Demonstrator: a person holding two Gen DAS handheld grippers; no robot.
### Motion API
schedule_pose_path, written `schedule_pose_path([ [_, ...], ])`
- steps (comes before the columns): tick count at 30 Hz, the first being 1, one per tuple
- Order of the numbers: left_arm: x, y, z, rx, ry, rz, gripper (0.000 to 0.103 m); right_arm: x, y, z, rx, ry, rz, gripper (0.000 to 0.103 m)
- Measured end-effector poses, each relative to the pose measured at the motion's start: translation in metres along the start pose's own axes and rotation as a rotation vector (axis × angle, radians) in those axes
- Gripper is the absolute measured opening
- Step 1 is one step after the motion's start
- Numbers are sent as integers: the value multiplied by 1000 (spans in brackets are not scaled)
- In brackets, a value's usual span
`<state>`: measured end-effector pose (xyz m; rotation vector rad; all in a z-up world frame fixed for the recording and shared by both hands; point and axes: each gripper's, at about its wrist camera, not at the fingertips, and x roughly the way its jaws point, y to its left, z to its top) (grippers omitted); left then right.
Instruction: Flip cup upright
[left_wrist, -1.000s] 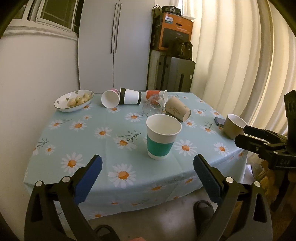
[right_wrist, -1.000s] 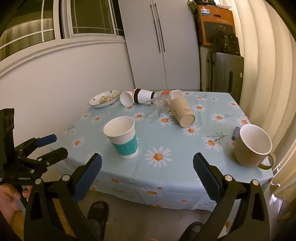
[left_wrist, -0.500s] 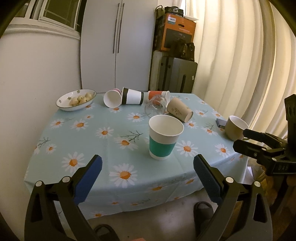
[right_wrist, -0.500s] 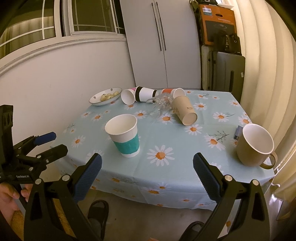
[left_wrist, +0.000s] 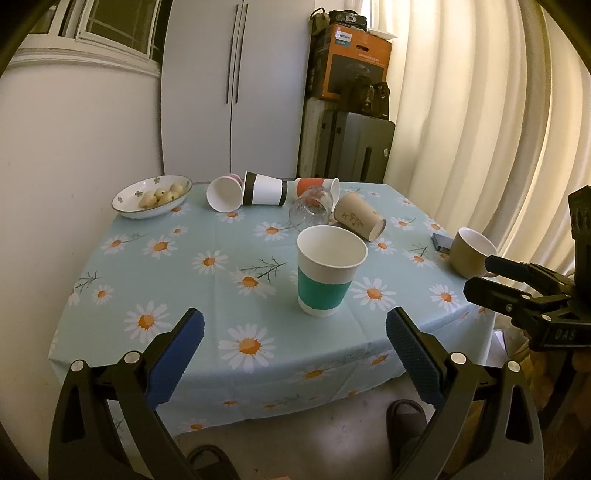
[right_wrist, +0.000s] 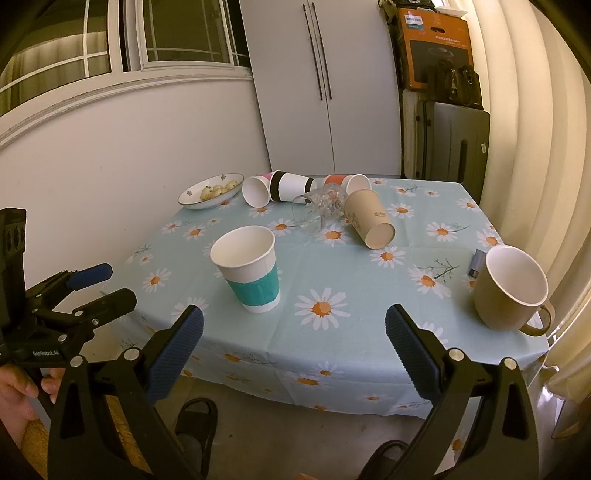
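Note:
A white paper cup with a teal band (left_wrist: 327, 271) stands upright near the table's front; it also shows in the right wrist view (right_wrist: 249, 268). A tan mug (right_wrist: 511, 291) stands upright at the right edge. Several cups lie on their sides at the back: a beige paper cup (left_wrist: 359, 216), a clear glass (left_wrist: 311, 206), a black-and-white cup (left_wrist: 264, 188), a pink cup (left_wrist: 224, 192) and an orange cup (left_wrist: 317, 184). My left gripper (left_wrist: 293, 349) is open and empty in front of the table. My right gripper (right_wrist: 293, 349) is open and empty too.
A bowl of small pale items (left_wrist: 152, 195) sits at the back left of the daisy tablecloth (left_wrist: 192, 266). A small dark box (left_wrist: 441, 242) lies beside the mug. A wall is at the left, curtains at the right, a cupboard and suitcase behind.
Both grippers have drawn slightly back and up from the table; the cups have not moved.

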<state>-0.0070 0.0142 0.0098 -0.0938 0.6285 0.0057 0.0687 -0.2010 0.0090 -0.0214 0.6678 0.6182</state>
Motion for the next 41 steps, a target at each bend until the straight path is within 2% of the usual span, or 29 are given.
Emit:
schedule_pose_path([
  [41, 5, -1, -2, 7, 14, -7, 96, 2, 0, 0, 4, 6, 2, 98],
])
